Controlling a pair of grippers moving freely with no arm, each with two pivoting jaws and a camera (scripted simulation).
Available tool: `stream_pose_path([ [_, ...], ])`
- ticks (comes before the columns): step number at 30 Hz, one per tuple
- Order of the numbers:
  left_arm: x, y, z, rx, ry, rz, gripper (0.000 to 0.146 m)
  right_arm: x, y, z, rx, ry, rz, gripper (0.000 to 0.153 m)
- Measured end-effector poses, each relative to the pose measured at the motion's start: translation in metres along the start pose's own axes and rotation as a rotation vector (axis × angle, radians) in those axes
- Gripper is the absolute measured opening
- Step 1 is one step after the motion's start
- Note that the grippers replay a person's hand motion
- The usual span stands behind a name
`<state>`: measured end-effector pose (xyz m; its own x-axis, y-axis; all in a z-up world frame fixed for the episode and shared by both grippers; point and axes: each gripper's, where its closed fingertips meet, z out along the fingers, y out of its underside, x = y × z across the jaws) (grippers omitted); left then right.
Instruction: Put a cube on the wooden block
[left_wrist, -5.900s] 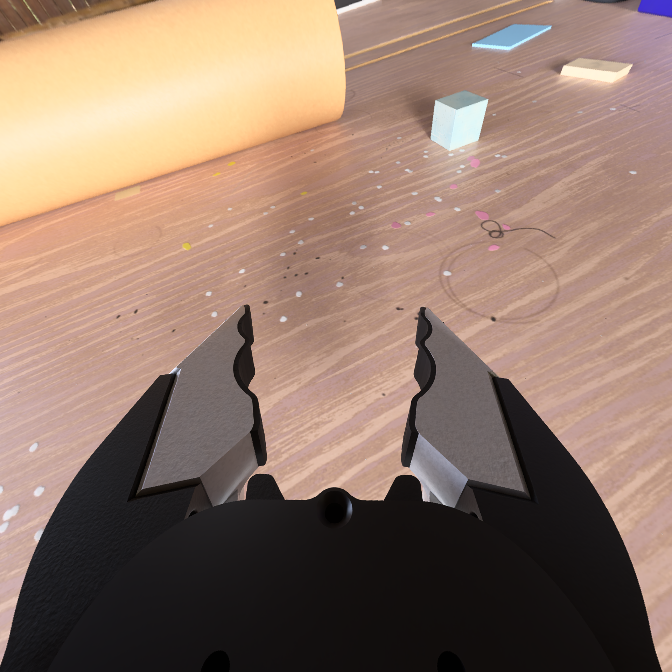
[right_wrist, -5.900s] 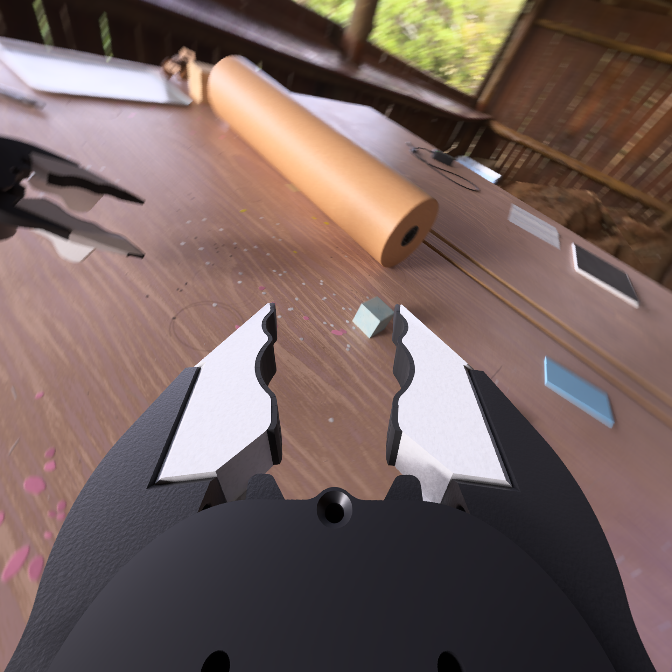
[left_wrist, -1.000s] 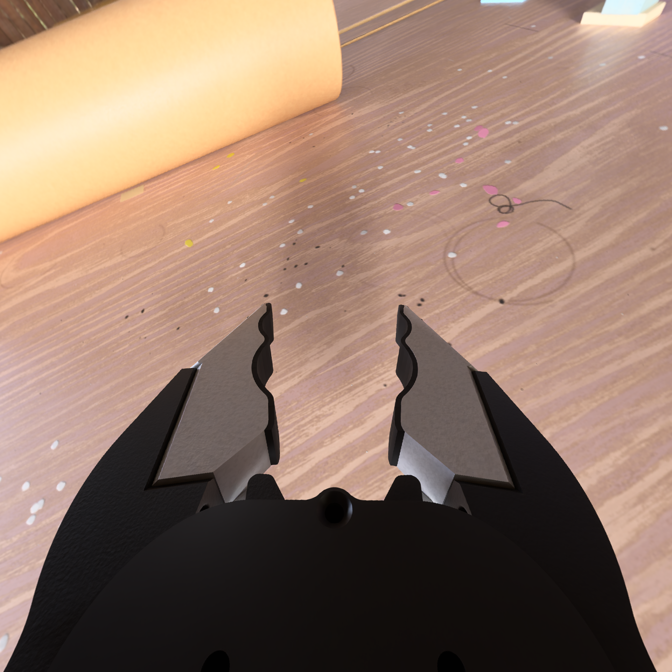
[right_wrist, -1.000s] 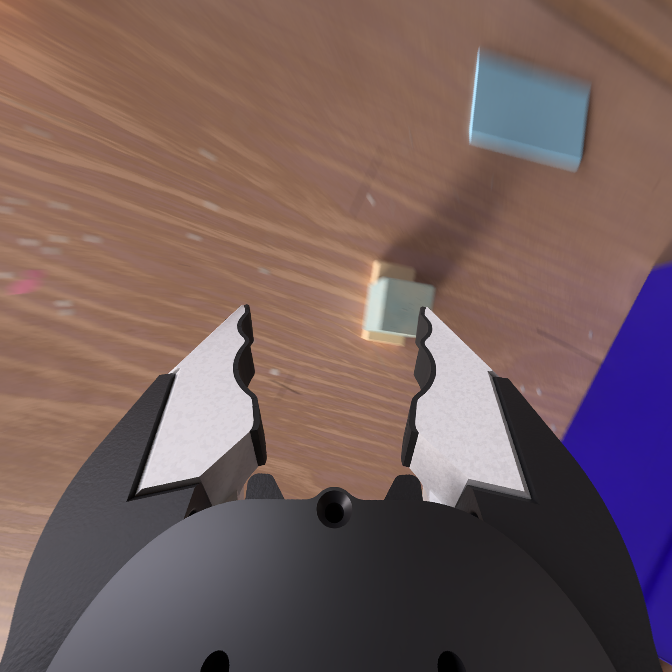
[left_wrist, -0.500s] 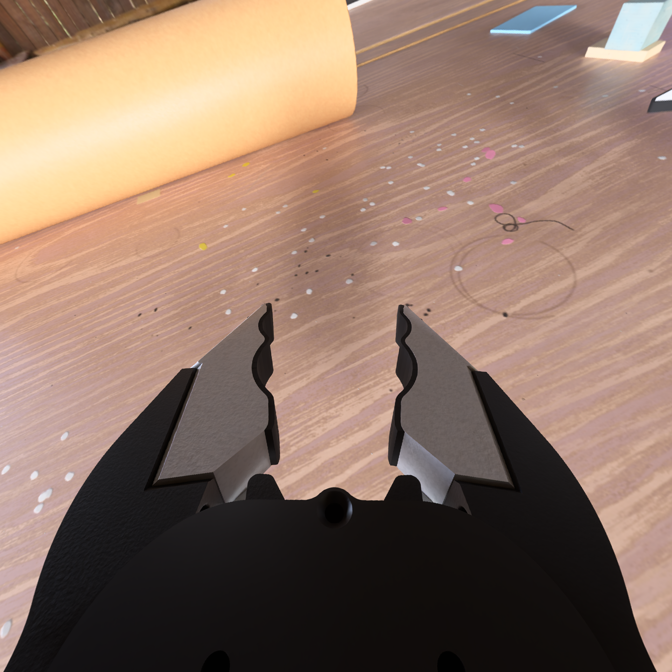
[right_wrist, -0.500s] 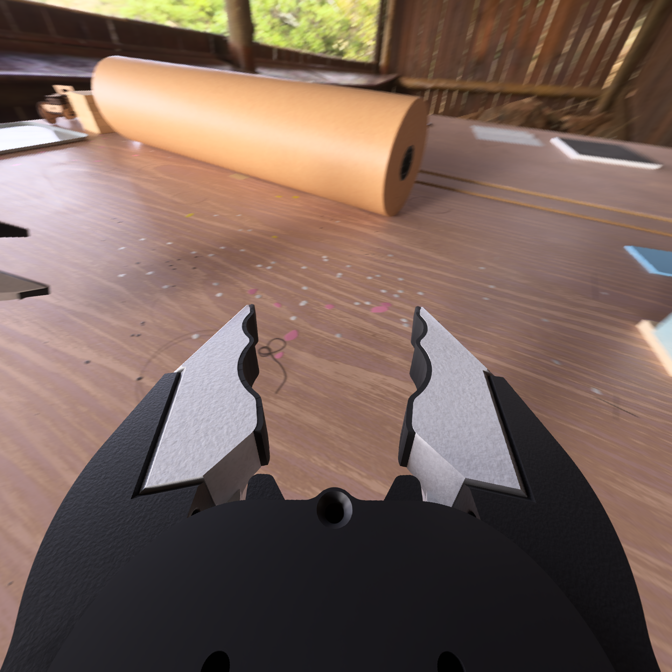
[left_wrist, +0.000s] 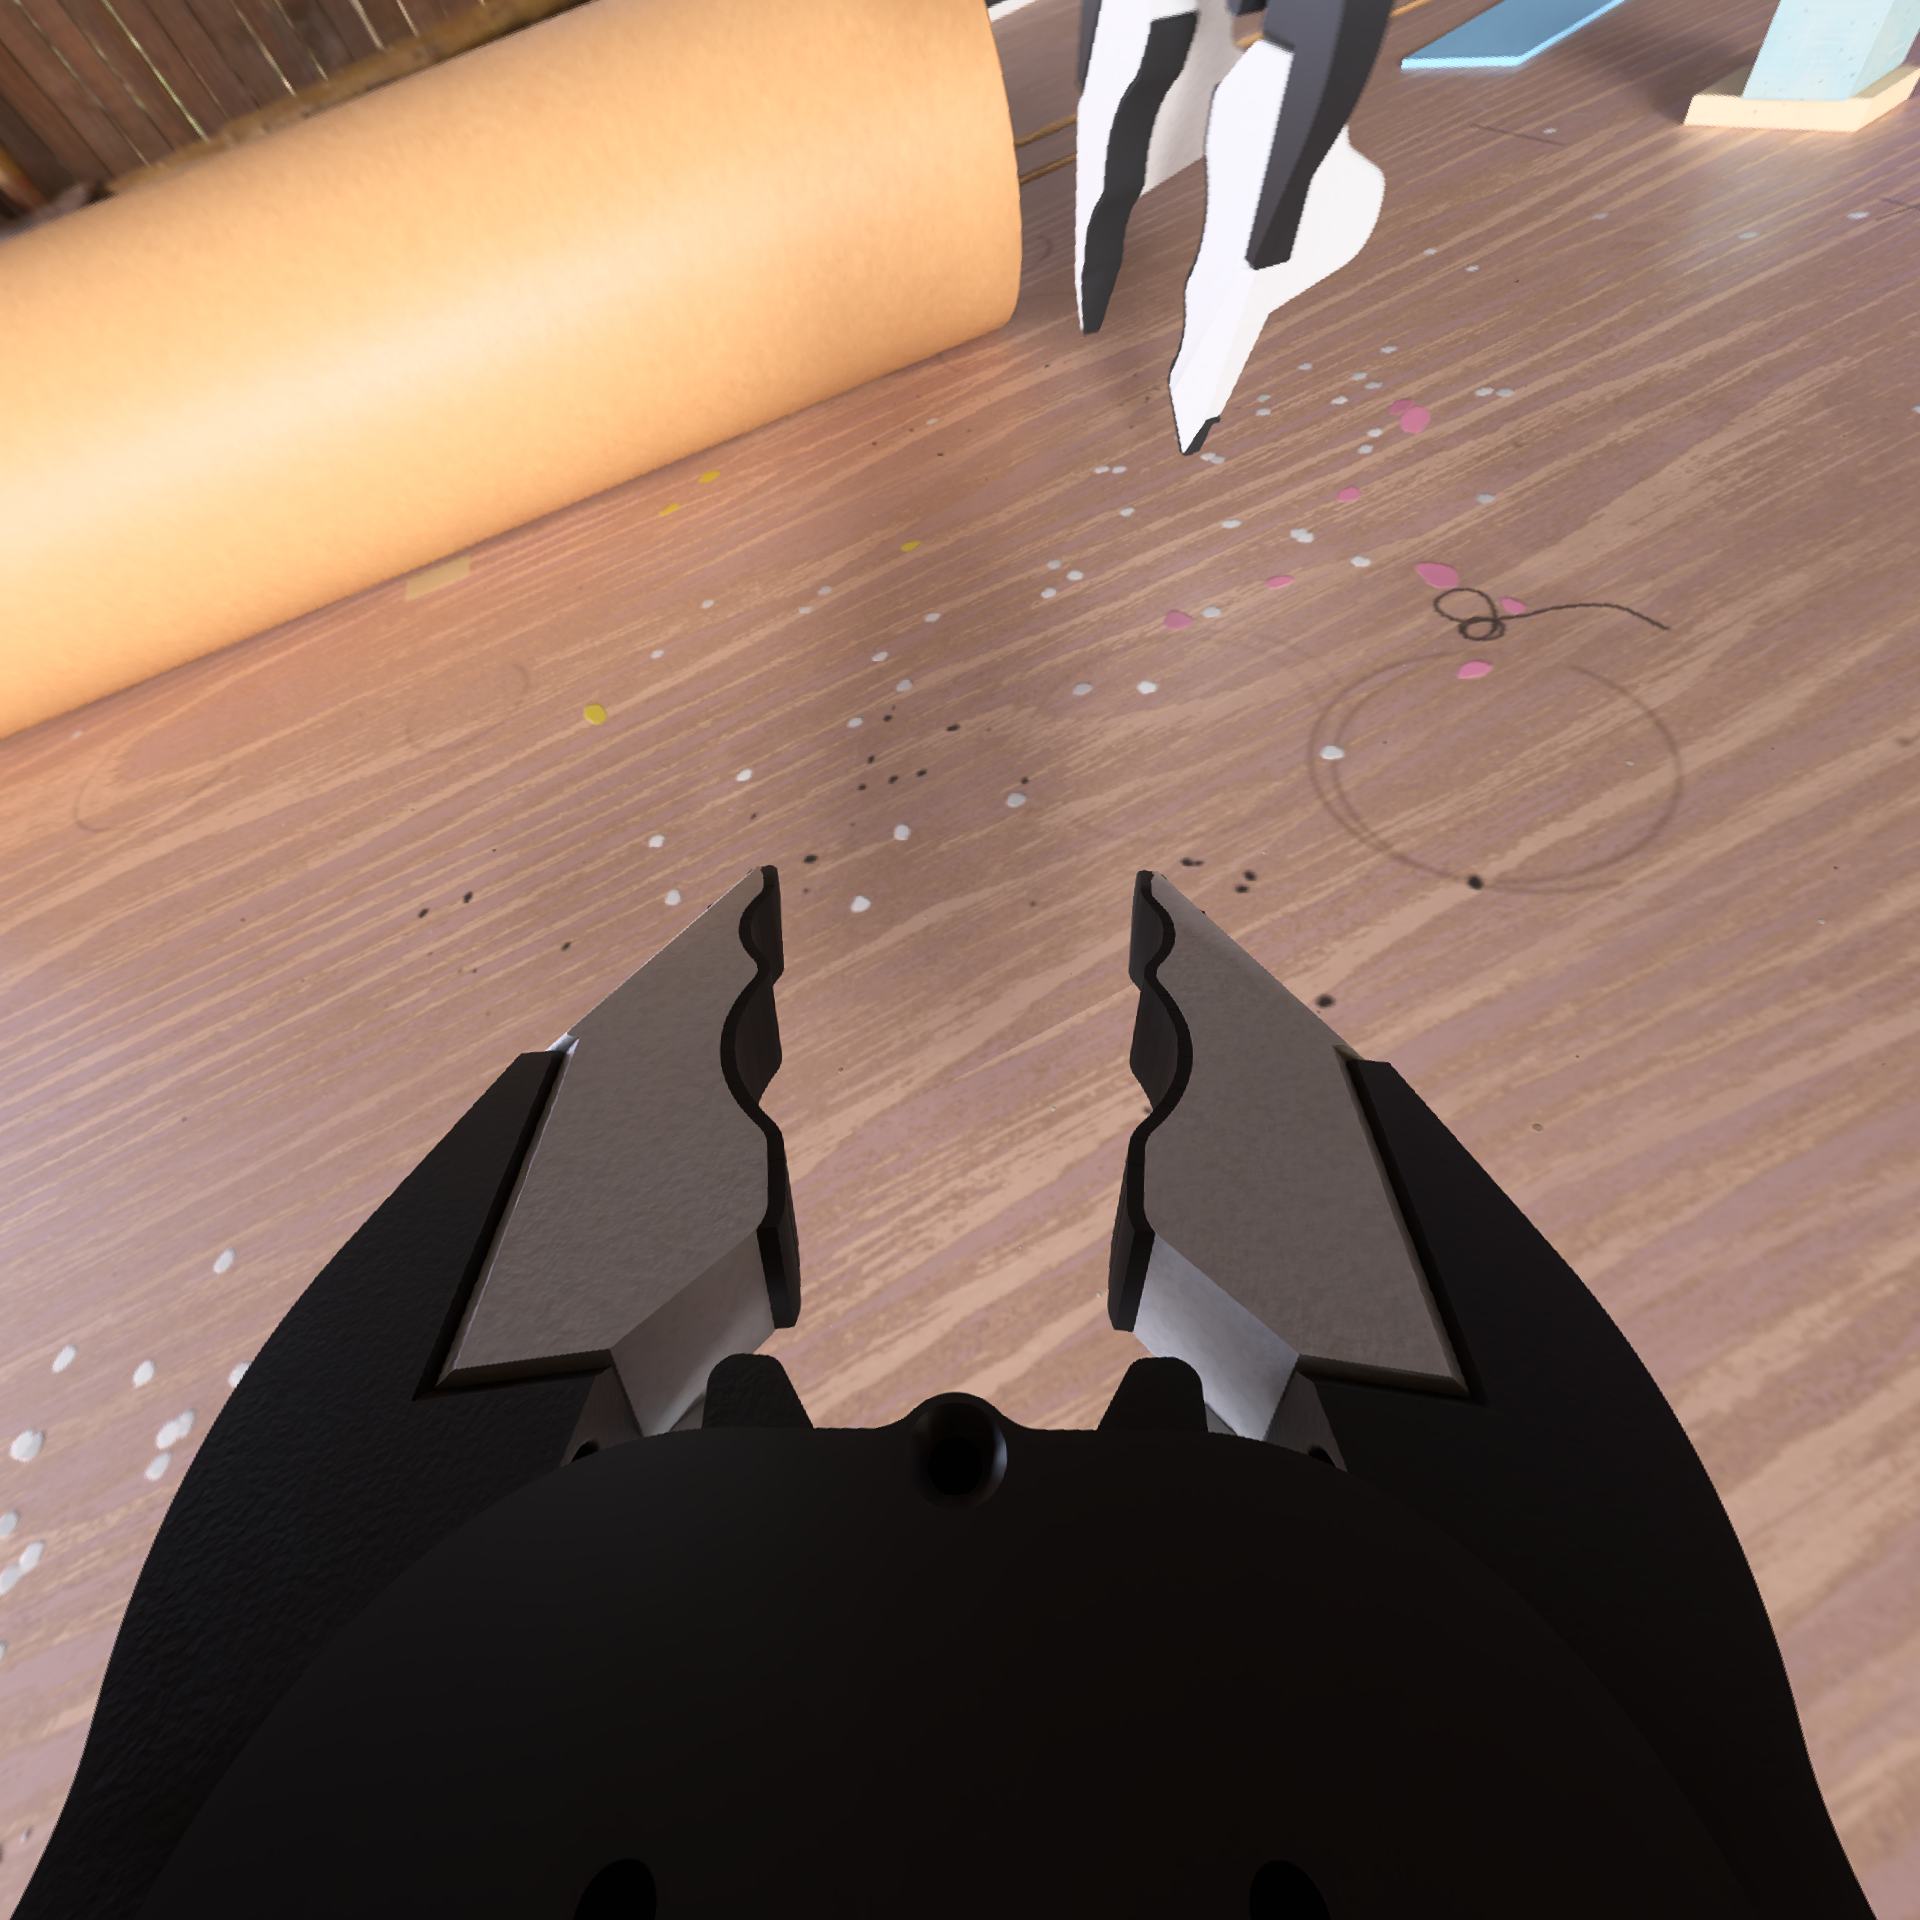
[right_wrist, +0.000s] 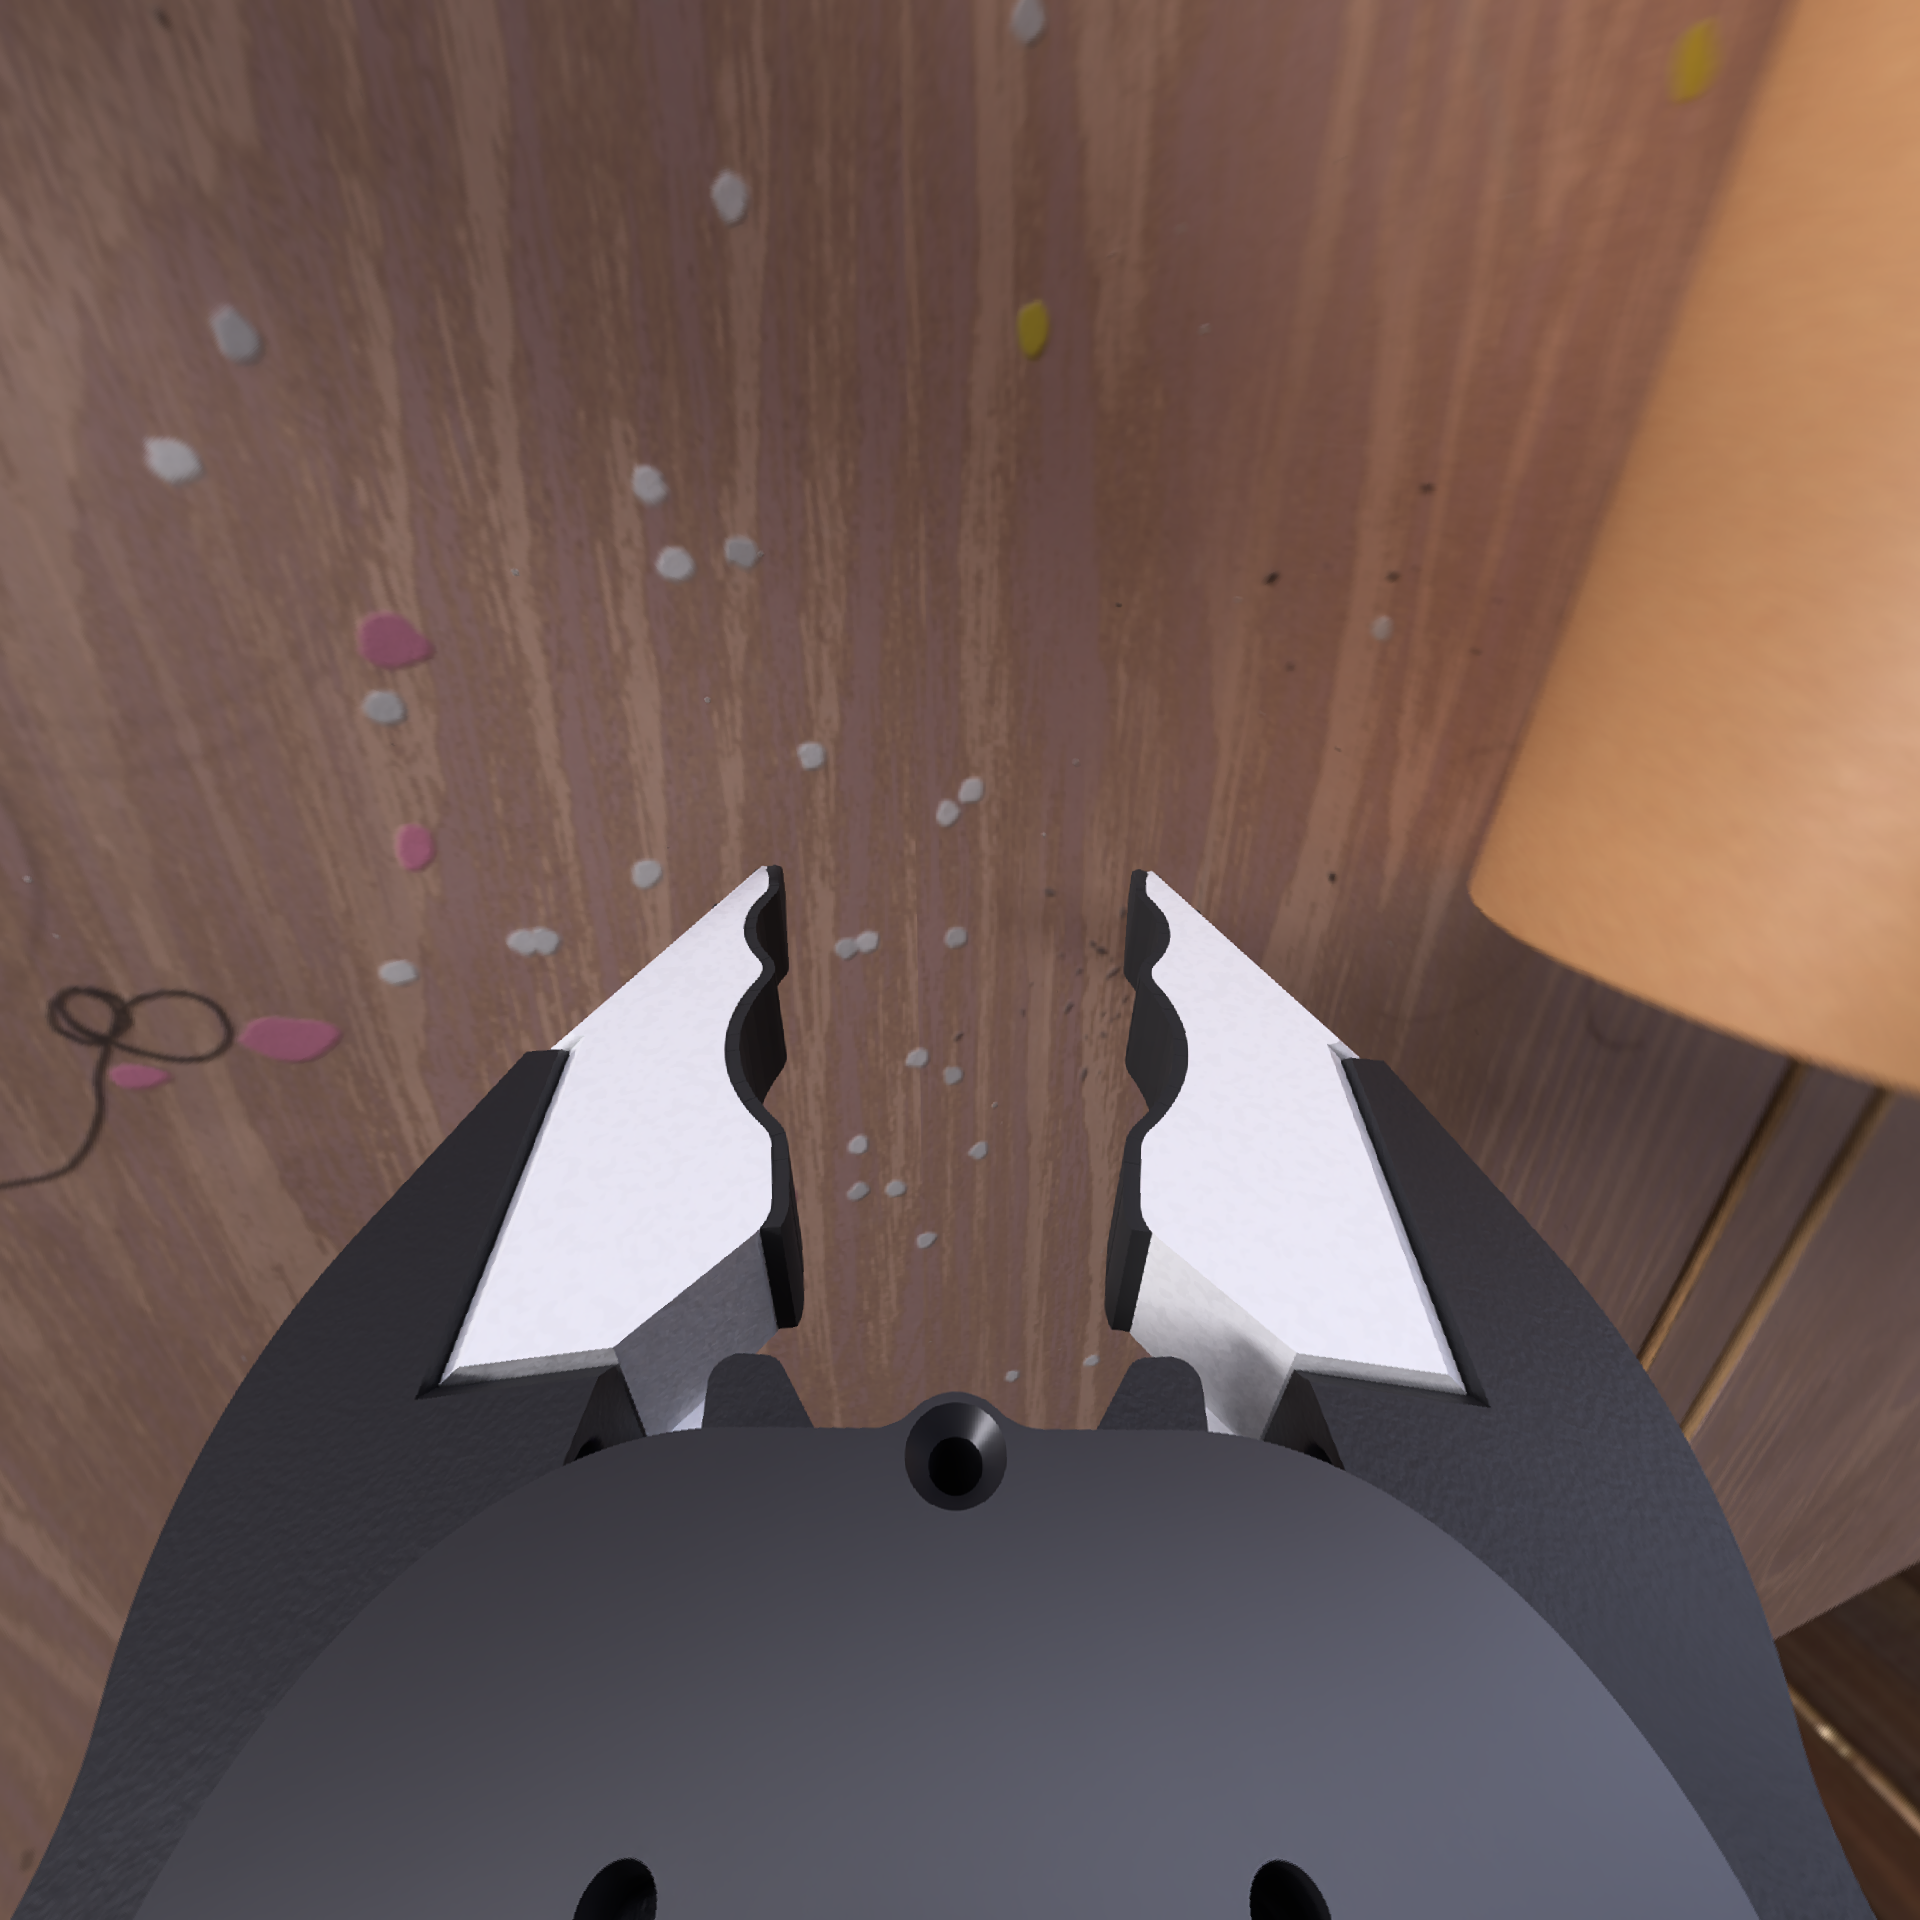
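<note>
A: Upper right of the left wrist view: cube (left_wrist: 1813, 47) sits on the block (left_wrist: 1782, 109), touching, cropped by the frame edge. Placement looks done.

B: Grippers?

A: Right gripper (left_wrist: 1138, 374) now hangs in the upper middle of that view, beside the end of the paper roll (left_wrist: 499, 343), fingers apart, nothing between them. Its own view confirms it: right gripper (right_wrist: 956, 883) points down at bare table (right_wrist: 935, 416) with paint specks, roll at right edge (right_wrist: 1745, 623). Cube and block are out of that view.

B: Versus earlier?

A: Half a second ago only a sliver of the right gripper showed at the right edge of the left view, and its camera looked level across the table. Since then it has swung in over the speckled patch and tipped down. A second ago it was above the stack, already released.

B: Left?

A: Left gripper (left_wrist: 956, 894) unchanged: fingers apart, empty, over the table (left_wrist: 623, 1039). Reads as retreat, task likely complete.
</note>
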<state>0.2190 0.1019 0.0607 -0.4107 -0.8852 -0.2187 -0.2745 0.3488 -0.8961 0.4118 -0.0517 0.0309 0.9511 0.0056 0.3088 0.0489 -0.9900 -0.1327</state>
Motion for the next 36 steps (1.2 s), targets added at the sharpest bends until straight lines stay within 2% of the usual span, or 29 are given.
stream_pose_path([
  [2,0.0,0.002,0.002,-0.011,0.014,-0.016,0.067,0.0,-0.002,0.008,-0.045,-0.057,-0.036,0.063],
  [5,0.001,0.004,0.002,-0.021,0.039,-0.038,0.067,-0.005,-0.012,-0.007,0.027,-0.109,0.002,0.06],
  [7,0.002,0.003,0.0,-0.015,0.042,-0.033,0.067,-0.003,-0.011,-0.035,0.077,-0.027,0.023,0.057],
  [10,0.005,0.0,-0.002,-0.004,0.04,-0.015,0.067,-0.001,0.007,-0.103,0.173,0.207,0.106,0.054],
  [12,0.007,0.0,-0.003,-0.003,0.042,-0.01,0.067,0.0,0.036,-0.159,0.256,0.377,0.248,0.051],
  [14,0.009,0.0,-0.002,-0.008,0.044,-0.004,0.066,-0.003,0.08,-0.208,0.35,0.502,0.481,0.049],
  [17,0.01,0.002,-0.001,-0.016,0.041,0.005,0.066,-0.017,0.159,-0.239,0.345,0.539,0.836,0.046],
  [19,0.012,0.004,0.0,-0.026,0.047,0.006,0.066,-0.024,0.212,-0.232,0.231,0.56,0.989,0.046],
  [20,0.013,0.004,0.001,-0.029,0.049,0.005,0.066,-0.027,0.235,-0.22,0.166,0.528,1.062,0.046],
  [25,0.017,0.006,0.002,-0.037,0.044,0.03,0.066,-0.03,0.307,-0.126,-0.079,0.238,1.26,0.046],
  [28,0.015,0.007,0.002,-0.042,0.042,0.031,0.066,-0.03,0.327,-0.081,-0.157,0.135,1.333,0.047],
  [30,0.013,0.008,0.003,-0.045,0.043,0.02,0.066,-0.031,0.337,-0.063,-0.22,0.108,1.362,0.047],
  [36,0.011,0.009,0.003,-0.05,0.049,0.01,0.066,-0.031,0.349,-0.053,-0.317,0.106,1.386,0.047],
])
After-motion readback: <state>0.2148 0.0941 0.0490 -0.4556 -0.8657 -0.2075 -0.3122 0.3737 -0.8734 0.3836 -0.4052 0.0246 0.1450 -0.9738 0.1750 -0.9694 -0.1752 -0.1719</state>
